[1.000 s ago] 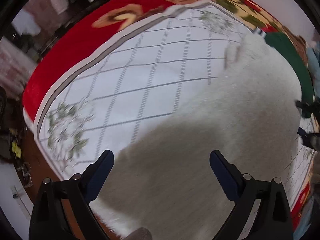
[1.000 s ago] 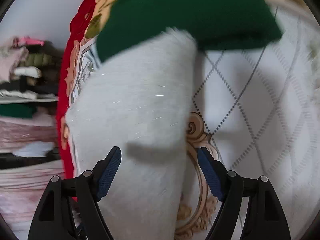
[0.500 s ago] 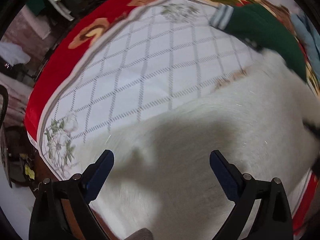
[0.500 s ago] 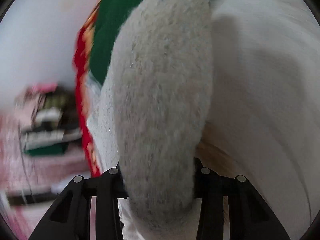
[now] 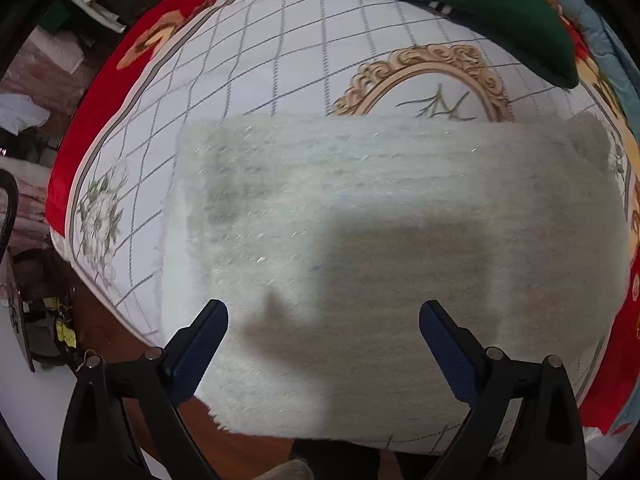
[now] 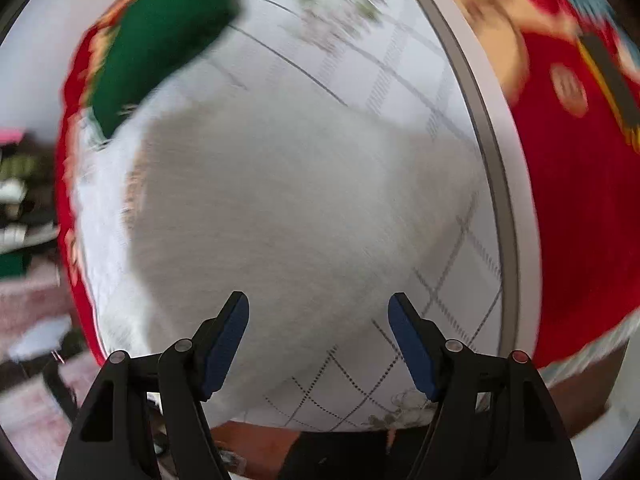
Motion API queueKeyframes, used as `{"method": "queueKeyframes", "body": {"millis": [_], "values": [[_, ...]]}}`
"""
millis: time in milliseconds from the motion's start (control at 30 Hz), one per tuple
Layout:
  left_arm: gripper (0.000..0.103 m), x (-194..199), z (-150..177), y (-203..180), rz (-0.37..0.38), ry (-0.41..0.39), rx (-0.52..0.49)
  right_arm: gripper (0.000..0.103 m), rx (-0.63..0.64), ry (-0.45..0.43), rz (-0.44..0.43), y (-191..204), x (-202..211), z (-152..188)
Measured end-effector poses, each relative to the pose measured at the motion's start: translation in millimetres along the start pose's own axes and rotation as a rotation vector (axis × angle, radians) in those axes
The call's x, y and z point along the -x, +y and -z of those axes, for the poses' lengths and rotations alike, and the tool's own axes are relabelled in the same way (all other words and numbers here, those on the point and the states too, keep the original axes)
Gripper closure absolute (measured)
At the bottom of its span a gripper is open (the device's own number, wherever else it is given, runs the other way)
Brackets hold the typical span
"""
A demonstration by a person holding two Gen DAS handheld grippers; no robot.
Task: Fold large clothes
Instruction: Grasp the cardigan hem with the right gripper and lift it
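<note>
A white fuzzy garment point(image 5: 380, 248) lies folded into a wide rectangle on the quilted table cover point(image 5: 256, 64). My left gripper point(image 5: 323, 316) is open and empty, hovering over the garment's near edge. In the right wrist view the same white garment point(image 6: 280, 208) is blurred by motion. My right gripper point(image 6: 318, 308) is open and empty above its near part.
A dark green garment point(image 5: 492, 12) with striped cuffs lies at the far side of the cover; it shows at upper left in the right wrist view point(image 6: 156, 48). The cover has a red flowered border point(image 6: 580, 200). Shelves with stacked cloth point(image 6: 20, 200) stand at left.
My right gripper let go of the white garment's fold and opened. The garment now lies flat as a folded rectangle. Both grippers pulled back above it.
</note>
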State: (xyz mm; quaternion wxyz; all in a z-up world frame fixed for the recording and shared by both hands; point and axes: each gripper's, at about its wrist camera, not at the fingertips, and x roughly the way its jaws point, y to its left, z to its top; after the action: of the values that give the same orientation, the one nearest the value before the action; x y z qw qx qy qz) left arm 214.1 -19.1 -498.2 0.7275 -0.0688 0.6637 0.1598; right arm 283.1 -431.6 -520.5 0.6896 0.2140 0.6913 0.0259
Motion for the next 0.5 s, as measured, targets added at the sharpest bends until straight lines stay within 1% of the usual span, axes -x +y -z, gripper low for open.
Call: {"method": "queueKeyframes", "body": {"millis": [67, 133, 167, 200, 233, 267, 300, 333, 367, 400, 433, 467, 500], "values": [[0.005, 0, -11, -5, -0.005, -0.023, -0.005, 0.029, 0.106, -0.026, -0.009, 27, 5, -29], [0.005, -2, -24, -8, -0.012, -0.047, 0.0, 0.027, 0.197, -0.062, 0.012, 56, -7, -60], [0.005, -4, -28, -8, -0.019, -0.055, 0.006, 0.023, 0.258, -0.062, 0.032, 74, -20, -83], [0.005, -7, -36, -7, -0.027, -0.067, 0.019, 0.016, 0.312, -0.051, 0.069, 87, -38, -100], [0.005, -9, -39, -6, -0.032, -0.071, 0.023, 0.016, 0.337, -0.026, 0.065, 97, -53, -113], [0.005, -14, -45, -6, -0.049, -0.079, 0.025, 0.016, 0.372, 0.05, 0.064, 105, -79, -124], [0.005, -21, -48, -5, -0.066, -0.08, 0.024, 0.024, 0.392, 0.108, 0.1, 110, -99, -126], [0.005, -28, -50, -3, -0.075, -0.076, 0.02, 0.079, 0.401, 0.12, 0.103, 113, -101, -128], [0.005, -36, -50, -2, -0.083, -0.072, 0.014, 0.097, 0.406, 0.117, 0.115, 121, -102, -132], [0.005, -47, -50, -1, -0.105, -0.063, 0.004, 0.096, 0.427, 0.085, 0.121, 126, -95, -132], [0.005, -60, -50, 2, -0.109, -0.051, -0.002, 0.096, 0.457, 0.032, 0.113, 135, -86, -133], [0.005, -67, -50, 4, -0.103, -0.04, -0.002, 0.096, 0.478, -0.058, 0.069, 142, -69, -131], [0.004, -76, -49, 8, -0.097, -0.03, 0.0, 0.096, 0.473, -0.109, 0.022, 146, -61, -133]]}}
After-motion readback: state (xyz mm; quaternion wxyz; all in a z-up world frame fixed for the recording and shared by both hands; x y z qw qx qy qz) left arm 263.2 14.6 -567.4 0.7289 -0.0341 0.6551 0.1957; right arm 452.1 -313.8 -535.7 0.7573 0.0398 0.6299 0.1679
